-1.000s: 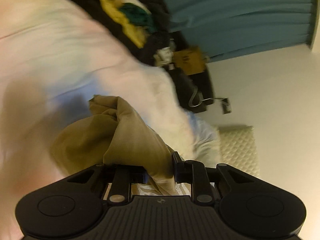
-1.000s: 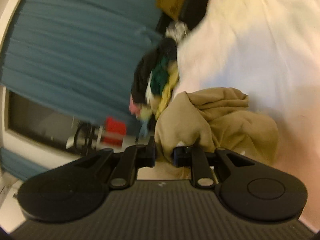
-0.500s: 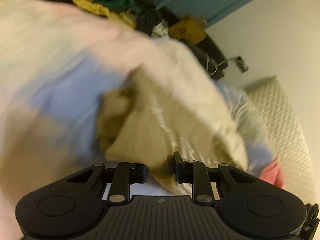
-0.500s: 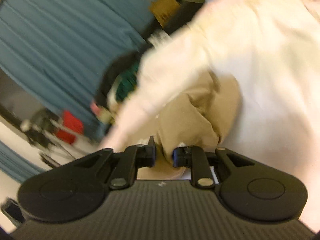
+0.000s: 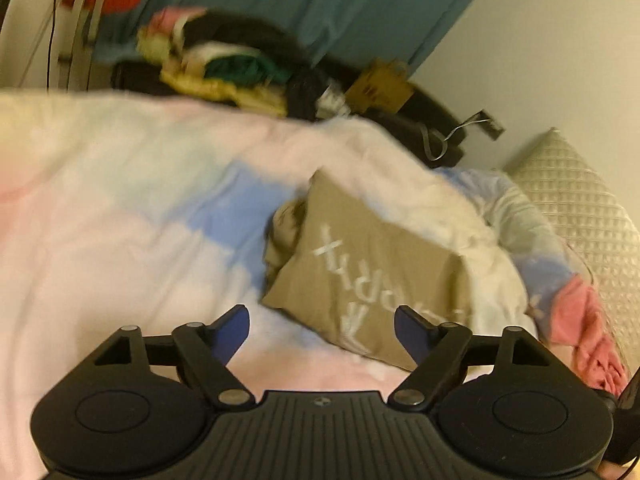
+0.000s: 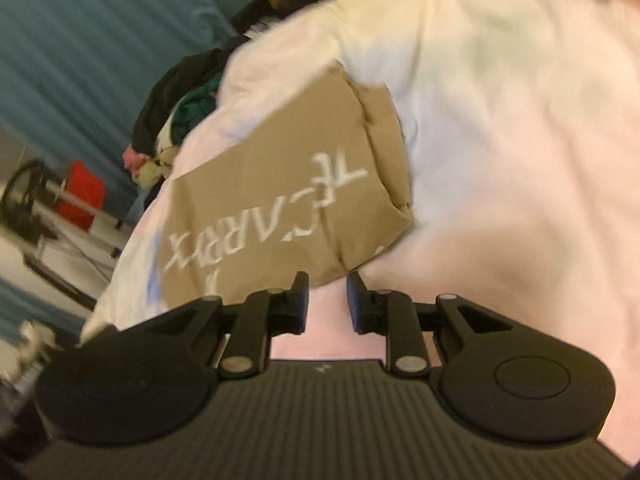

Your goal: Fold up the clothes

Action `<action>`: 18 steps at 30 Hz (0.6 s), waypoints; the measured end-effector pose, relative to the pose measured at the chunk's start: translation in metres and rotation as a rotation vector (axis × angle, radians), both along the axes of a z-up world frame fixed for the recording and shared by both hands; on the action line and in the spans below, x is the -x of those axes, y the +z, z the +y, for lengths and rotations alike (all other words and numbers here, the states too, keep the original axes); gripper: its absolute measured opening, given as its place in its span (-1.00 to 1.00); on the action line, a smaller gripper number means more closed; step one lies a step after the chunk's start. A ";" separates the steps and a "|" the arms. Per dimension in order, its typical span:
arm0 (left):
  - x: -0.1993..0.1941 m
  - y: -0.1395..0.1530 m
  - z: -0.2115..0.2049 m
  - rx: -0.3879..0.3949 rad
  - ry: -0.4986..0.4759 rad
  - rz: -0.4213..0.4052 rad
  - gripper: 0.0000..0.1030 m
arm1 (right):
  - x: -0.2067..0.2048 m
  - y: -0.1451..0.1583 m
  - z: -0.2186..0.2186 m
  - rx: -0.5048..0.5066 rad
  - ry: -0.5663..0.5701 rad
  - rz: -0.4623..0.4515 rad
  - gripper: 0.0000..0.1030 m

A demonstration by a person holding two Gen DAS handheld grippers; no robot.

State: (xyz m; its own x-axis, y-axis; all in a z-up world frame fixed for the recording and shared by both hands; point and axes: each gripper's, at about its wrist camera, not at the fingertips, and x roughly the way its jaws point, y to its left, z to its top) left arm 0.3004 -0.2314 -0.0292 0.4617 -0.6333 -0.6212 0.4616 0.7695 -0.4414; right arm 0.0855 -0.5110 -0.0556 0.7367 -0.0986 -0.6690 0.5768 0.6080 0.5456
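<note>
Duvet (image 5: 120, 248), pastel pink/blue/white, fills most of both views. Teal curtain (image 5: 320, 4) behind it, clothes pile (image 5: 224, 64) at the far edge. Quilted pillow (image 5: 580, 216) by the wall on the right in the left view. Tan shirt (image 5: 372, 272) lies on the duvet, folded into a block, white lettering up; one end looks bunched. Left gripper (image 5: 322, 326) spread wide, empty, near edge of shirt between the fingers. Right gripper (image 6: 327, 294) parted by a narrow gap, holding nothing, just beside the shirt's corner.
</note>
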 end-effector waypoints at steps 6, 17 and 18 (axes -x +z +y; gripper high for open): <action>0.084 0.078 0.028 -0.072 -0.022 -0.182 0.84 | 0.048 0.076 0.044 0.172 0.047 -0.085 -0.53; 0.253 0.175 0.107 -0.098 0.025 -0.489 0.99 | 0.151 0.159 0.126 0.423 0.082 -0.277 0.67; 0.265 0.177 0.114 -0.096 0.035 -0.508 0.99 | 0.157 0.159 0.130 0.427 0.086 -0.286 0.67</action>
